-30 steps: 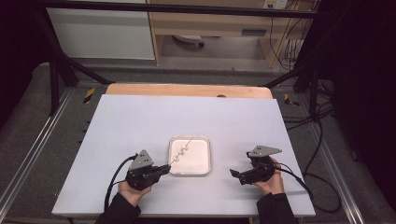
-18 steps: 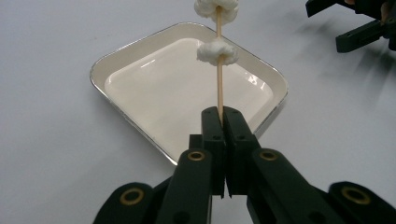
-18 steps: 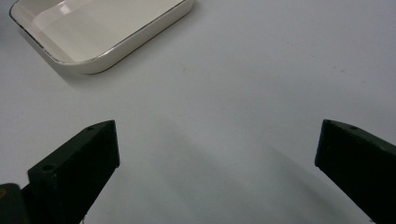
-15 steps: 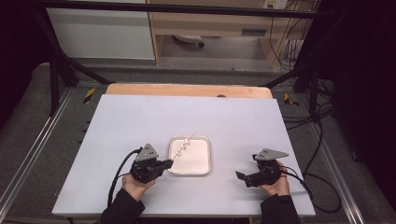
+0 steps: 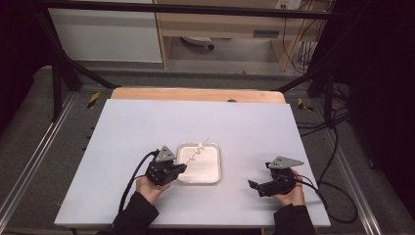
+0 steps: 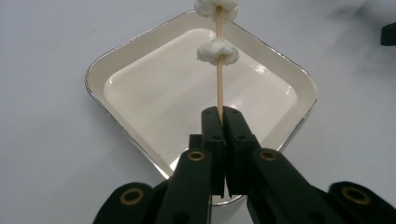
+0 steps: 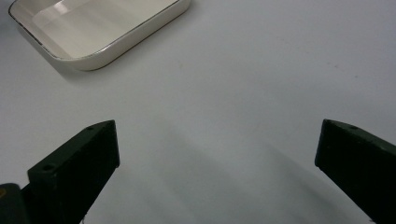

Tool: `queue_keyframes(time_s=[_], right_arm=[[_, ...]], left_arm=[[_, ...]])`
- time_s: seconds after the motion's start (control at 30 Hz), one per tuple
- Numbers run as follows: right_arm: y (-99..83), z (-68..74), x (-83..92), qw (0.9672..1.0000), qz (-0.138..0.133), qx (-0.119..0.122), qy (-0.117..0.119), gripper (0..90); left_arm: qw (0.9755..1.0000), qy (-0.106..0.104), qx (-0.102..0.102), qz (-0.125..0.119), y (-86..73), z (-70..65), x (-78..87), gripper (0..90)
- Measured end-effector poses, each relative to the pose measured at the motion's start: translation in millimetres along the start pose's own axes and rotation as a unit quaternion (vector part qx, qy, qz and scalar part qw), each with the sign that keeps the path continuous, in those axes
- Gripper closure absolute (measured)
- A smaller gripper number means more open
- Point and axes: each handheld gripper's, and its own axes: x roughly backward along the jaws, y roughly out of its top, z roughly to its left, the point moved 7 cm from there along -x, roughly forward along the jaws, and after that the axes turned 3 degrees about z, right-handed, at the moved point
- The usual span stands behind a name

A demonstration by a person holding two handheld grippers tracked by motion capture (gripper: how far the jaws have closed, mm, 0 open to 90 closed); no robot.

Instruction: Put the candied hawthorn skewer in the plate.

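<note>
A thin wooden skewer (image 6: pixel 219 84) carries two white puffy pieces (image 6: pixel 216 51) and reaches out over a square white dish (image 5: pixel 213 171). My left gripper (image 6: pixel 220 112) is shut on the near end of the skewer, at the dish's left rim (image 5: pixel 182 169). From above, the skewer (image 5: pixel 197 150) slants up and to the right across the dish. My right gripper (image 5: pixel 253 185) rests low on the table to the right of the dish, jaws wide open with nothing between them (image 7: pixel 217 154). The dish corner (image 7: pixel 88 37) lies beyond its jaws, at the upper left.
The white table top (image 5: pixel 147 127) has free room all around the dish. A wooden strip (image 5: pixel 195 94) runs along its far edge. Black cables (image 5: pixel 134 176) trail from both grippers toward the near edge. Metal frame rails flank the table.
My left gripper has moved right to the dish's left rim, and the skewer now slants over the dish. My right gripper has drifted slightly toward the near edge.
</note>
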Motion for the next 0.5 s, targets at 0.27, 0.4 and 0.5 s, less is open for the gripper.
queue_keyframes(time_s=[0.27, 0.4, 0.5], right_arm=[[-1.6, -0.8, -1.3, 1.0000, 0.001, -0.004, 0.003, 0.5], [-1.9, -1.4, -1.0, 1.0000, -0.001, -0.008, 0.006, 0.5], [-2.5, -1.6, -1.5, 1.0000, 0.000, -0.004, 0.005, 0.5]], left_arm=[[0.9996, 0.012, 0.002, 0.026, -2.4, 2.0, -10.7, 88.5], [0.9990, 0.020, 0.006, 0.041, -5.1, 2.8, -16.0, 88.5], [0.9982, 0.026, 0.009, 0.053, -6.9, 2.6, -20.3, 88.5]])
